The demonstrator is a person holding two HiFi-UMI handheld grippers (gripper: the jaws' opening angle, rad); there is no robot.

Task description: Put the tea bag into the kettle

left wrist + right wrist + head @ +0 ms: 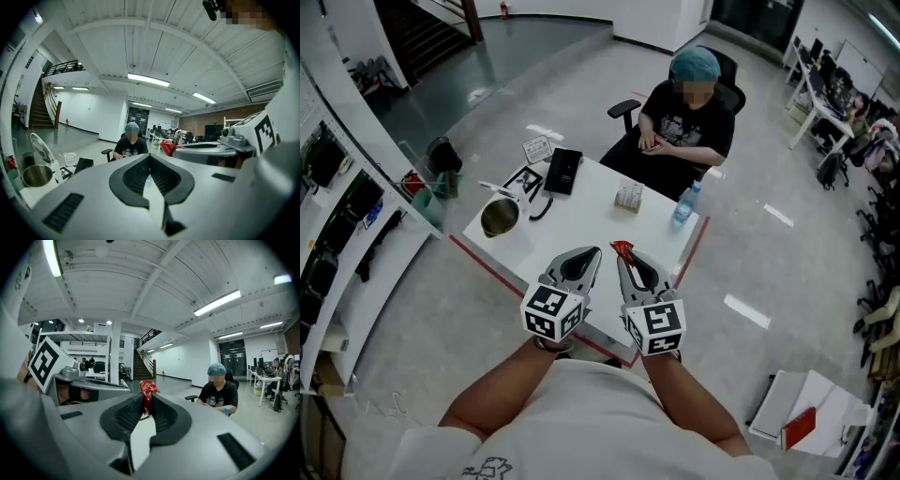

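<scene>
The tea bag (pixel 147 393) is being gripped in the narrow jaws of the right gripper (pixel 146 404). It is being shown as a crumpled red packet with a glossy, creased surface. Its upper part is being carried clear above the jaw tips, and its lower part is being pinched between the ribbed pads. In the head view the tea bag (pixel 622 248) is being held at the tip of the right gripper (pixel 620 257), above the near part of the white table (pixel 591 220).

The jaws of the left gripper (pixel 150 157) are being pressed together tip to tip, with no object between them. The left gripper (pixel 594 252) is being held just beside the right one, at its 9 o'clock.

The kettle (pixel 485 222) is being shown at 10 o'clock from the grippers, close to the table's left corner, with its lid (pixel 42 147) raised and its metal mouth open. Bare table surface is being presented between the grippers and the kettle.

A water bottle (pixel 682 204) is being shown at 1 o'clock near the right table edge, a small box (pixel 628 196) at 12 o'clock, and a black device (pixel 563 171) at 11 o'clock. A seated person (pixel 684 127) is being shown beyond the far edge. Red floor tape (pixel 502 274) is being shown along the near table edges.
</scene>
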